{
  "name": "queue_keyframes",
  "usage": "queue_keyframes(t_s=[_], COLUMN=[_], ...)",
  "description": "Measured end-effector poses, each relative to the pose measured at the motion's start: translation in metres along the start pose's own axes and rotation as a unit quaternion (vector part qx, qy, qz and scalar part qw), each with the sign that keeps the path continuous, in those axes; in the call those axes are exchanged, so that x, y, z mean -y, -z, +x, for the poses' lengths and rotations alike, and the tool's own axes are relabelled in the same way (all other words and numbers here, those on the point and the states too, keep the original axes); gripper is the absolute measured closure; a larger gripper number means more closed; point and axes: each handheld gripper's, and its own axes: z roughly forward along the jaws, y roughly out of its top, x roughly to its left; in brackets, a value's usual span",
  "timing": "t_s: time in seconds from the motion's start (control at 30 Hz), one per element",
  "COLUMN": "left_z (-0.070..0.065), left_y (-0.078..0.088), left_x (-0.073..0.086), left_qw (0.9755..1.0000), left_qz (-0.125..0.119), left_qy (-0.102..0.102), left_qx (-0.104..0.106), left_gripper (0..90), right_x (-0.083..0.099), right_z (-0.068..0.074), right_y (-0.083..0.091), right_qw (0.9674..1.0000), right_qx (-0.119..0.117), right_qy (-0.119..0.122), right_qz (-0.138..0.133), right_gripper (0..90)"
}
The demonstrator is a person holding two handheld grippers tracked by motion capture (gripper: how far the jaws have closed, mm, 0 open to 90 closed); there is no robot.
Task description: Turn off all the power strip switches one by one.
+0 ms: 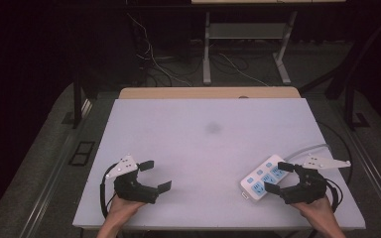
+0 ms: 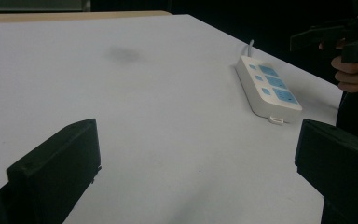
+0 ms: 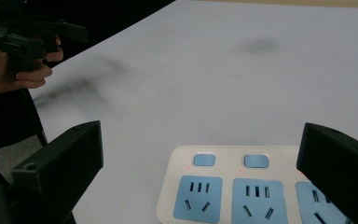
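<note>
We have the right gripper (image 1: pixel 279 177) spread wide with nothing between its jaws, hanging right at the white power strip (image 1: pixel 264 177) near the right end of the table's front edge. In the right gripper view the strip (image 3: pixel 233 186) lies just below and between the two black jaws, blue sockets and small switches facing up, and we can't tell whether either jaw touches the casing yet. Our read is that we're lining up to grasp it. To do that well, we'd want the jaws to straddle the strip across its narrow width, come down evenly, and close on the plain white side walls, not on the switches. It lies at a slant on the table (image 1: pixel 208 148), its grey cord (image 1: pixel 310 148) running off toward the right edge, so squaring the wrist to the strip matters; a skewed pinch would likely spin it on the smooth top. Over at the left end of the front edge, the left gripper (image 1: pixel 155 176) is parted too and holds nothing, well apart from the strip (image 2: pixel 268 88), ready to steady it.
</note>
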Motion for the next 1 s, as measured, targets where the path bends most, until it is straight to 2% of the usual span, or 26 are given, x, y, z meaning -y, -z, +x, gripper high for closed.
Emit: queue_keyframes(t_s=[0.3,0.57,1.0], left_z=[0.0007,0.0018,-0.0025], left_y=[-0.0003,-0.0036,-0.0078], left_x=[-0.0001,-0.0004,0.0022], left_qw=[1.0000,1.0000,0.9998], left_qz=[0.002,0.005,0.013], left_qy=[0.000,0.000,-0.002], left_qx=[0.001,0.008,0.012], left_gripper=[0.0,0.0,0.0], right_x=[0.0001,0.0005,-0.0021], right_z=[-0.0002,-0.0023,-0.0064], right_y=[-0.0005,-0.0015,-0.0028], right_qw=[1.0000,0.9999,0.9995], right_qx=[0.001,0.012,0.022], right_qy=[-0.001,-0.003,-0.005], right_qz=[0.003,0.007,0.021], right_gripper=[0.2,0.2,0.2])
